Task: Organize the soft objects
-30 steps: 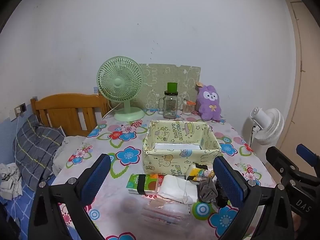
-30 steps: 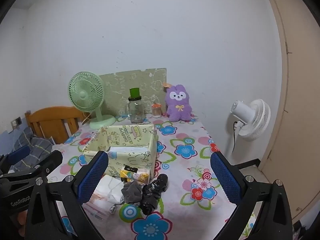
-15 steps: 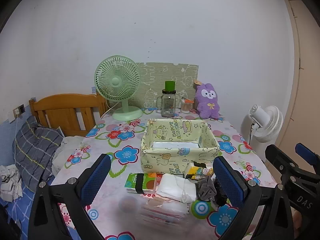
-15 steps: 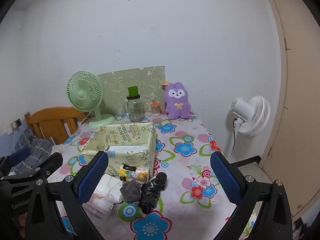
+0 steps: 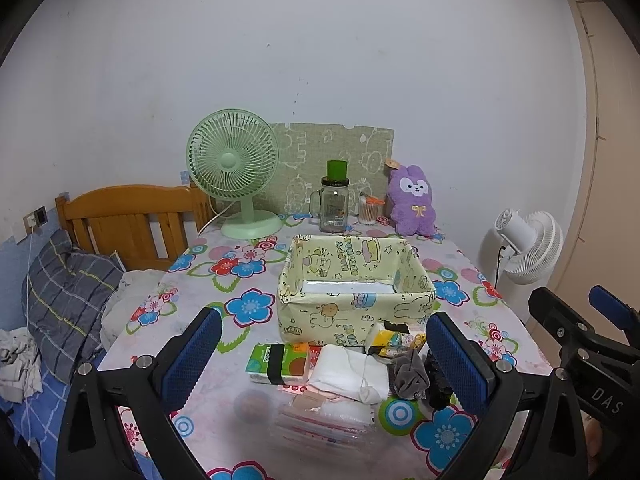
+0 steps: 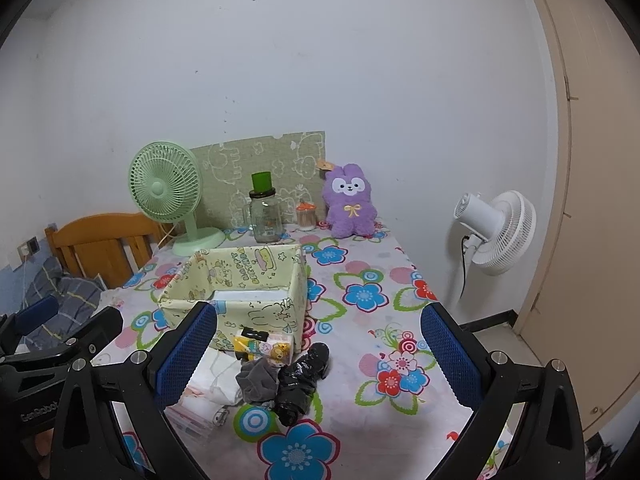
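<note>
Both the left gripper (image 5: 320, 360) and right gripper (image 6: 318, 356) hung wide open, empty – poised above the soft clutter heaped before the yellow cartoon-print fabric box (image 5: 354, 276), ready for sorting

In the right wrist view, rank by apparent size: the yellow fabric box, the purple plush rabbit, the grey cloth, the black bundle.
1. Yellow fabric box, clearly largest.
2. Purple plush rabbit, though it sits farthest away, so its true size is unsure.
3. Black bundle and grey cloth look alike; not ranked.
</note>
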Motion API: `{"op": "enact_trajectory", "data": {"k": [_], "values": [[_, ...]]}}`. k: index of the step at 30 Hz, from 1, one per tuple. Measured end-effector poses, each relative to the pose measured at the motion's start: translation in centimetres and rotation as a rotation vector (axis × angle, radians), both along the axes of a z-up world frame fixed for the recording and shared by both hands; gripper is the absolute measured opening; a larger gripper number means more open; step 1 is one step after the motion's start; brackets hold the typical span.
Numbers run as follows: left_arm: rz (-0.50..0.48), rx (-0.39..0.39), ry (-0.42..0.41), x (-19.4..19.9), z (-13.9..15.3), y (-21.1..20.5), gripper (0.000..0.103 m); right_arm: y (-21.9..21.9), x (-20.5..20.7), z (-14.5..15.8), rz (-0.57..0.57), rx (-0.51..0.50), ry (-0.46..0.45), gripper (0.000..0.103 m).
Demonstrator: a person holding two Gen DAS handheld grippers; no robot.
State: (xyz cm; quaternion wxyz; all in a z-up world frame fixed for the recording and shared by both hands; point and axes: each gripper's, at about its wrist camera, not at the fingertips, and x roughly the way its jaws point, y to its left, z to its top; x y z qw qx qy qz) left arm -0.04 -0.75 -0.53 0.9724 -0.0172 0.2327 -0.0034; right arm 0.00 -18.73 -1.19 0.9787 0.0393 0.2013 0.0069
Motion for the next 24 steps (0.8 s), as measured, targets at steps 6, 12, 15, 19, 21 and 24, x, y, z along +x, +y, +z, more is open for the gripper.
{"op": "enact_trajectory", "data": {"k": [6, 12, 15, 19, 21, 24], "values": [[-0.001, -0.001, 0.001, 0.04, 0.01, -0.02, 0.103, 0.00, 0.00, -0.01, -0.001, 0.000, 0.000, 0.103], [0.000, -0.003, 0.007, 0.18, 0.06, 0.06, 0.103, 0.01, 0.00, -0.02, 0.000, -0.002, 0.002, 0.103], [0.000, -0.002, 0.006, 0.18, 0.07, 0.06, 0.103, 0.01, -0.04, -0.07, 0.002, -0.004, 0.002, 0.103], [-0.001, -0.002, 0.006, 0.19, 0.04, -0.05, 0.103, 0.00, -0.16, 0.05, 0.000, -0.010, -0.004, 0.103], [-0.001, -0.002, 0.006, 0.19, 0.05, 0.02, 0.103, -0.04, -0.16, 0.10, 0.002, -0.008, -0.004, 0.103], [0.000, -0.002, 0.005, 0.17, 0.03, 0.05, 0.103, -0.07, -0.17, 0.10, 0.001, -0.008, -0.003, 0.103]]}}
